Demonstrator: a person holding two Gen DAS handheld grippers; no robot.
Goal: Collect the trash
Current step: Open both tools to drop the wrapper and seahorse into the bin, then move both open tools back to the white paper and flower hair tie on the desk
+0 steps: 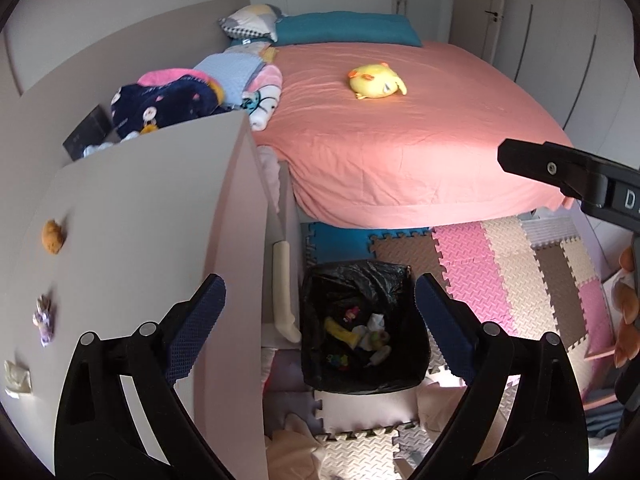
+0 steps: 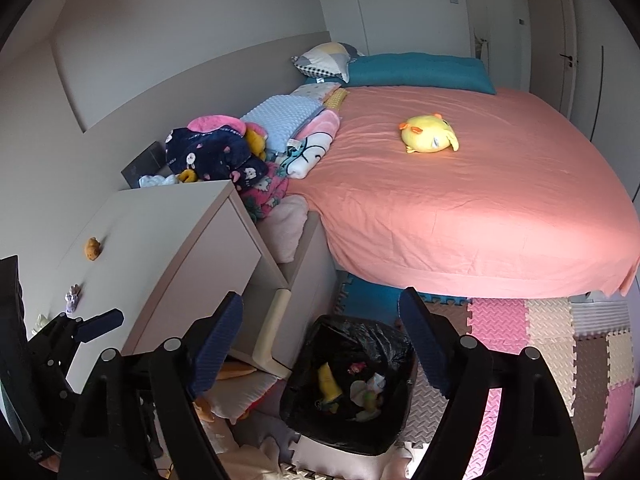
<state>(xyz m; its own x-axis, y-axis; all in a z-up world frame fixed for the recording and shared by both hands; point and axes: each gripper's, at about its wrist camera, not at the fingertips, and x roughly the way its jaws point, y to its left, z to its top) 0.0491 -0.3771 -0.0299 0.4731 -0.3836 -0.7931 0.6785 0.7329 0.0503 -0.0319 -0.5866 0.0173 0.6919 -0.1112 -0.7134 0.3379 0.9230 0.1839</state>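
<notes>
Both claws hang spread and empty over the lined bin on the floor.

Three scraps lie along the white cabinet top's [image 1: 140, 220] left edge: orange lump [image 1: 53, 236], purple wrapper [image 1: 43, 319], crumpled white paper [image 1: 17, 376]. All look light and soft; pinch each across its bulk. Left claw [image 1: 318, 328], right claw [image 2: 322, 340], bin [image 1: 362, 320].

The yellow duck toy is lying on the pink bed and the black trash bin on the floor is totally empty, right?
Not quite. The duck toy does lie on the pink bed, but the bin on the floor isn't empty: the left wrist view shows wrappers and crumpled scraps already inside it.
</notes>
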